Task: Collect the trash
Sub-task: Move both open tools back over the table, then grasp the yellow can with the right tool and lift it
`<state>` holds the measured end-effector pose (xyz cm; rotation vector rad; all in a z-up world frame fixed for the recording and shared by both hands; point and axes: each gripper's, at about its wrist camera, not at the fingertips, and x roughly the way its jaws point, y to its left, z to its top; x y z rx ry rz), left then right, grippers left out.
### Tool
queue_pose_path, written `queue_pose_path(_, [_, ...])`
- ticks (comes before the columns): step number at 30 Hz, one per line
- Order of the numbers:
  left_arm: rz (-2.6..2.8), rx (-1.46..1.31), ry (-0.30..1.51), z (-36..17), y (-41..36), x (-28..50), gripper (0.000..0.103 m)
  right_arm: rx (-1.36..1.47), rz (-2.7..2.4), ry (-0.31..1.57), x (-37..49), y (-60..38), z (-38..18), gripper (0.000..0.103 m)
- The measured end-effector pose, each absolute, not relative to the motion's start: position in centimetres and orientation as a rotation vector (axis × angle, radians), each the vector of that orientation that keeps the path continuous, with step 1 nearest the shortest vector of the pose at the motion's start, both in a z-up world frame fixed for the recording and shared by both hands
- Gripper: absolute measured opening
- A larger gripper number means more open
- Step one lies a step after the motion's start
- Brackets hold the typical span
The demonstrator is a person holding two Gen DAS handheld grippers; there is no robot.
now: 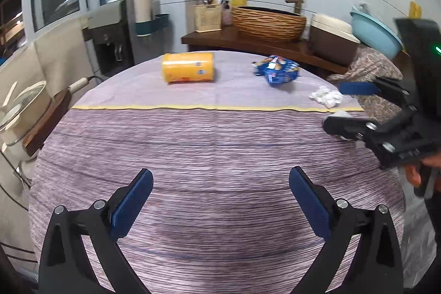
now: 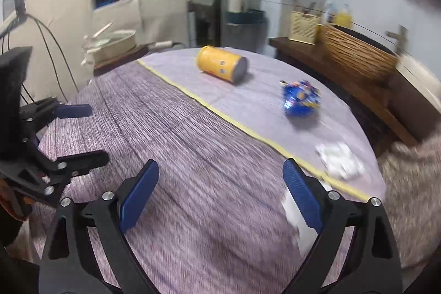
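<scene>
A yellow canister (image 1: 188,70) lies on its side at the far part of the round table (image 1: 209,156); it shows in the right wrist view (image 2: 222,68) too. A crumpled blue snack bag (image 1: 277,70) (image 2: 301,99) lies to its right. A crumpled white tissue (image 1: 326,97) (image 2: 340,160) sits near the right edge. A second white scrap (image 2: 299,219) lies under my right gripper's right finger. My left gripper (image 1: 220,200) is open and empty above the near cloth. My right gripper (image 2: 220,194) is open and empty; it shows at the right in the left wrist view (image 1: 341,106).
A purple striped cloth with a yellow seam (image 1: 215,107) covers the table. A wooden counter (image 1: 248,42) behind holds a woven basin (image 1: 268,22), a utensil holder (image 1: 208,17) and a blue bowl (image 1: 376,30). A water dispenser (image 1: 121,18) stands at the back left, and a pot (image 1: 19,106) at the left.
</scene>
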<state>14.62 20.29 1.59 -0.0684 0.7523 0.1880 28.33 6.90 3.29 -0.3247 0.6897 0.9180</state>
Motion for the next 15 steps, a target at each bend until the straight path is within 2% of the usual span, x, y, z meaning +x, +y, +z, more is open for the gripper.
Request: queue_pose_path(15, [0.193, -0.146, 0.738, 0.1, 26.2, 11.9, 0.098, -0.873, 1.03, 0.651, 40.7, 29.8, 2.6, 0.09])
